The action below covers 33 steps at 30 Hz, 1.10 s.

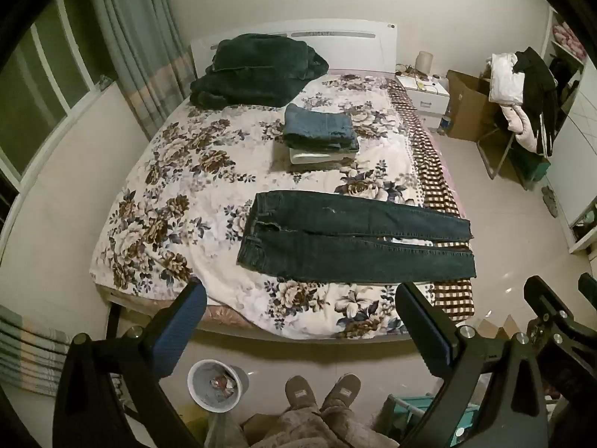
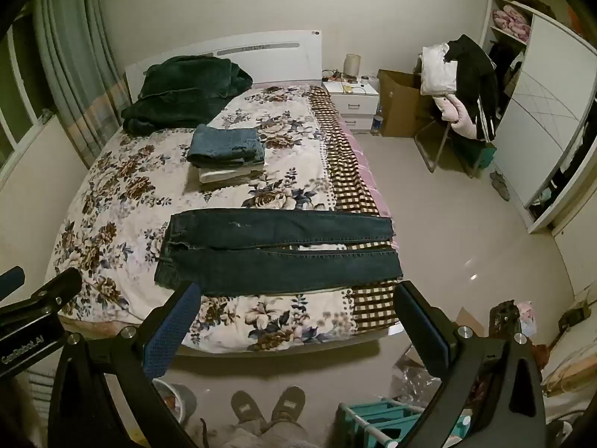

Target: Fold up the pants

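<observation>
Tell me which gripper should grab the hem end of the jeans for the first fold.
Right, probably. The jeans lie flat across the bed, hems toward the right edge. The right gripper hangs open nearer that side; the left gripper, also open, faces the waistband end.

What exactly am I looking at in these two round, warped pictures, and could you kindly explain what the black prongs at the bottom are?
There is no robot here: a person standing at the foot of a bed holds a two-finger gripper in each hand, and each gripper carries a fisheye camera looking forward along its fingers. One picture comes from the left gripper, the other from the right gripper; the black prongs with blue pads are their fingers. Both grippers are open and hold nothing.

On the floral bedspread lie dark jeans, spread flat with the waistband to the left and the legs running right, not yet folded. Further back sits a stack of folded clothes, and near the headboard a dark green blanket. The slippers at the bottom are the person's feet.
</observation>
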### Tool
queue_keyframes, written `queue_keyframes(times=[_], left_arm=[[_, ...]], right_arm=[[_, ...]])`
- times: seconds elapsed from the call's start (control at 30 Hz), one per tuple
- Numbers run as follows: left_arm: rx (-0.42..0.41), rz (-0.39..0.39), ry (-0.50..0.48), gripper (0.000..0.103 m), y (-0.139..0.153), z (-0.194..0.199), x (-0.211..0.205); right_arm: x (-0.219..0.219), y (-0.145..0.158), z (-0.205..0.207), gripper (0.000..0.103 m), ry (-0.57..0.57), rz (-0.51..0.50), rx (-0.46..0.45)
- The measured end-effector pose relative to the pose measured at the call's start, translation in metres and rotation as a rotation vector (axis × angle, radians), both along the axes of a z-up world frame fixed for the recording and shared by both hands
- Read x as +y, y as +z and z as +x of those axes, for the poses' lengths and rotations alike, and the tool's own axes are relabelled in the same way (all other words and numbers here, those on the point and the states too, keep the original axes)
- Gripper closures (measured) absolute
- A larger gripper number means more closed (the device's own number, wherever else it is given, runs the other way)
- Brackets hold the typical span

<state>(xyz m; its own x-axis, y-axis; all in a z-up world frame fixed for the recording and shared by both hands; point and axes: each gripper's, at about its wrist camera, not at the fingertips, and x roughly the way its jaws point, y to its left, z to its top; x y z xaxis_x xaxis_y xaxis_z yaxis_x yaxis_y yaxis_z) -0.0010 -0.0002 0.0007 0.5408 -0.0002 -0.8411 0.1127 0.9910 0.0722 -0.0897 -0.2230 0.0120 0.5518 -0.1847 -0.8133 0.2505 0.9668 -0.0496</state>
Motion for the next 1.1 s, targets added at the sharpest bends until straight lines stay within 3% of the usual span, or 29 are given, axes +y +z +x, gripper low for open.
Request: queue_keyframes(times=[0.03,1.1], left_arm=[[0.027,-0.003,-0.001,0.000,-0.001,0.002,0.000],[-0.005,-0.011,0.002,0.000,0.000,0.000,0.001]], right_arm=[[0.000,0.000,-0.001,0.000,0.002,0.006,-0.009],[0.015,0.018,-0.011,0.000,0.015,0.011,-0.014]])
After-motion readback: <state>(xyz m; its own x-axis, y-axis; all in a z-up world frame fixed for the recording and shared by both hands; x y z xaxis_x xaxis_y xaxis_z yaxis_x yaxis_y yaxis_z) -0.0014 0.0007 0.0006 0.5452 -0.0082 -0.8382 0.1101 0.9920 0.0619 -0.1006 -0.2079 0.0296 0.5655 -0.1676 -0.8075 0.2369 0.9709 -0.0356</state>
